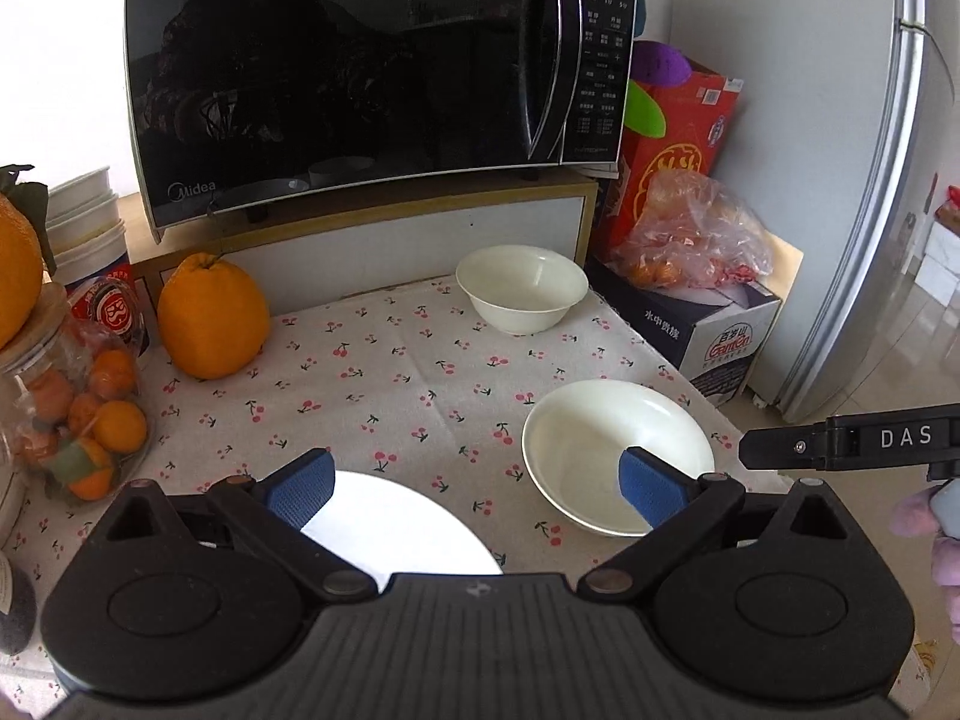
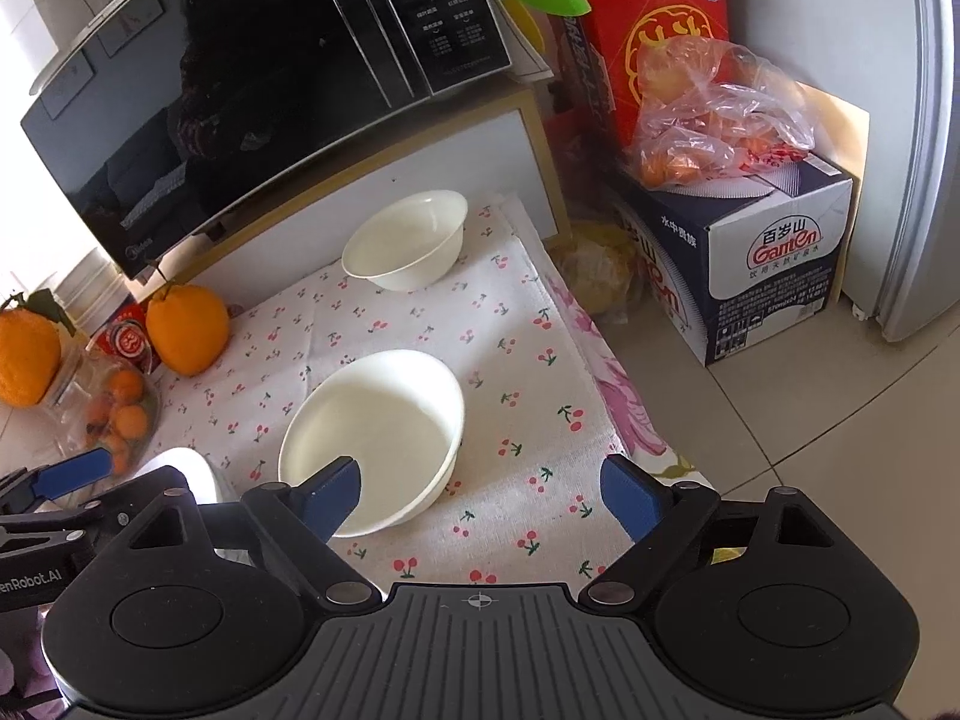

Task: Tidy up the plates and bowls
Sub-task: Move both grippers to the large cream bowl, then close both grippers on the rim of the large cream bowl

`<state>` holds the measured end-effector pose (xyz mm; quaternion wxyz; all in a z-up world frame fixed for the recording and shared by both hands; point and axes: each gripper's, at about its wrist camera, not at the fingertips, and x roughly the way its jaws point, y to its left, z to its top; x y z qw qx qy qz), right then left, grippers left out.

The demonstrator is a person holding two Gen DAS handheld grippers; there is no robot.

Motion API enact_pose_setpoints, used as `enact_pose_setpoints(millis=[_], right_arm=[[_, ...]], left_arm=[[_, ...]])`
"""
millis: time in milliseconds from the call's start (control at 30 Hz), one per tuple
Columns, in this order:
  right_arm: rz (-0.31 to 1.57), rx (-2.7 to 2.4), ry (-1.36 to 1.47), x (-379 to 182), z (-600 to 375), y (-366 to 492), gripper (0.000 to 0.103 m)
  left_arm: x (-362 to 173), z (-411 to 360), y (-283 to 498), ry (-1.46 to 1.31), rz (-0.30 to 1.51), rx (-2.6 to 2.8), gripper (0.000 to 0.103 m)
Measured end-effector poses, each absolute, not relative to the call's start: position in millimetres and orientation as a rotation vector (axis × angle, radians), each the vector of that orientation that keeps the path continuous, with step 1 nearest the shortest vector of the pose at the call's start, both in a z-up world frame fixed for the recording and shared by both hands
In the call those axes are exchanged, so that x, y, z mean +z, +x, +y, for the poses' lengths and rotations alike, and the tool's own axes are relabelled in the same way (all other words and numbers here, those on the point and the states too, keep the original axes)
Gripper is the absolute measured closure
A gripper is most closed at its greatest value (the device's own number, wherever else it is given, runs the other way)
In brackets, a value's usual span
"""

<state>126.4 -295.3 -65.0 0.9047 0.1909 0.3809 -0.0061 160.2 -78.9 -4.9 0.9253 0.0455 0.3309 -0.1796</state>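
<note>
Blue fingers (image 1: 300,489) both grippers wide, seemingly empty.

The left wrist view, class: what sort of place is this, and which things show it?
Probably a home kitchen corner. A microwave stands on a low cabinet, a refrigerator stands to the right, and white bowls sit on a cherry-print tablecloth.

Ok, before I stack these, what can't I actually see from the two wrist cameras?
- Flat plate: near half hidden by the left tongs' body; right wrist shows only a sliver.
- Wide bowl: near rim covered by a right tongs pad.
- Inside the microwave: dark glass, only reflections.
</note>
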Motion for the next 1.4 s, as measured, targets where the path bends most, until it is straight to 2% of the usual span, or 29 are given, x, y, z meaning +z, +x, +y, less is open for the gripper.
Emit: enact_pose_setpoints(millis=[33, 200, 333, 533, 933, 1200, 1400], right_arm=[[0.786, -0.014, 0.4, -66.0, -295.2, 128.1, 0.014], [0.79, -0.024, 0.421, -71.5, -292.0, 138.3, 0.014], [0.804, -0.033, 0.46, -76.9, -291.7, 145.2, 0.014], [0.809, -0.049, 0.532, -84.4, -295.0, 151.2, 0.014], [0.809, -0.06, 0.586, -89.0, -291.8, 155.6, 0.015], [0.817, -0.057, 0.583, -90.2, -288.6, 156.7, 0.027], [0.821, -0.055, 0.583, -91.5, -288.2, 157.2, 0.044]], left_arm=[[-7.3, -79.9, 163.3, 0.094, 0.692, -0.382, 0.012], [-14.2, -85.8, 176.0, 0.112, 0.708, -0.426, 0.019], [-18.0, -88.1, 180.9, 0.115, 0.713, -0.452, 0.036], [-23.3, -89.1, 186.9, 0.079, 0.741, -0.505, 0.055], [-35.3, -95.8, 191.2, 0.037, 0.807, -0.558, 0.073], [-40.9, -95.7, 192.5, 0.021, 0.832, -0.557, 0.078], [-44.2, -94.4, 195.3, -0.012, 0.846, -0.56, 0.083]])
